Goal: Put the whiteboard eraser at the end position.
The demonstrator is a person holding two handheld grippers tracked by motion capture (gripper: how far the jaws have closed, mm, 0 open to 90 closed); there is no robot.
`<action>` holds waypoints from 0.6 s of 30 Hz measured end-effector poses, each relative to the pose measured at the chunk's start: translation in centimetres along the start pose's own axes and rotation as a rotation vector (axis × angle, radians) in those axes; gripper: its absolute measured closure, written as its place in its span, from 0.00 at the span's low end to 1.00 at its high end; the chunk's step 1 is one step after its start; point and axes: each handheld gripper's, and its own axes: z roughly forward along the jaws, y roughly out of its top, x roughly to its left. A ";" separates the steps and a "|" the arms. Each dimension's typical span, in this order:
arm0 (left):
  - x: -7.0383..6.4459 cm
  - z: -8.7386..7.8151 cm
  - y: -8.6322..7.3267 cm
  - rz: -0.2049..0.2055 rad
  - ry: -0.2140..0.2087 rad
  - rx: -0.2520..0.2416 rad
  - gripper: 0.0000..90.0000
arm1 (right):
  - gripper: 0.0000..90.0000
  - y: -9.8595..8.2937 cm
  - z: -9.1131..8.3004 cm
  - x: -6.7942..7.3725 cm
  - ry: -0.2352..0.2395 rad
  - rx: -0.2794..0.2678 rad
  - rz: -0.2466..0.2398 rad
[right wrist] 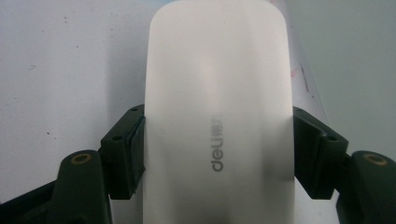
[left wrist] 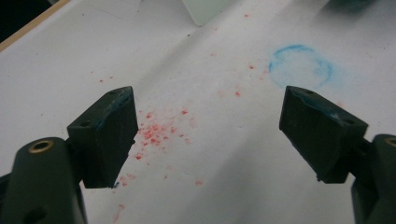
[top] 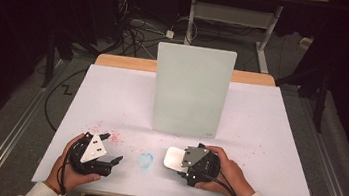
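Observation:
A white deli board eraser (top: 172, 157) lies low over the white table cover (top: 112, 95), in front of an upright white board (top: 192, 90). My right gripper (top: 180, 160) is shut on it. In the right gripper view the eraser (right wrist: 217, 93) sits between both jaws of that gripper (right wrist: 218, 144), printed side up. To the left, my left gripper (top: 112, 148) is held open over the table. Seen in the left gripper view, it (left wrist: 210, 126) has nothing between its jaws, only the cover below.
A smudged blue ring (top: 145, 160) marks the cover between the two grippers, also ahead of the left jaws (left wrist: 301, 66). Red specks (top: 115, 137) are scattered near the left gripper (left wrist: 156, 130) and at the right edge. Cables and a desk frame lie beyond the table.

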 end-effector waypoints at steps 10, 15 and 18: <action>0.0 0.0 0.0 0.003 -0.001 0.003 0.21 | 0.33 0.0 0.4 0.3 0.006 -0.033 0.024; 0.0 0.0 0.0 0.004 -0.002 0.002 0.21 | 0.32 -0.2 -0.6 0.0 -0.008 -0.113 0.080; 0.0 0.0 0.0 0.003 -0.001 0.002 0.21 | 0.33 -0.3 -1.1 -0.1 -0.027 -0.143 0.087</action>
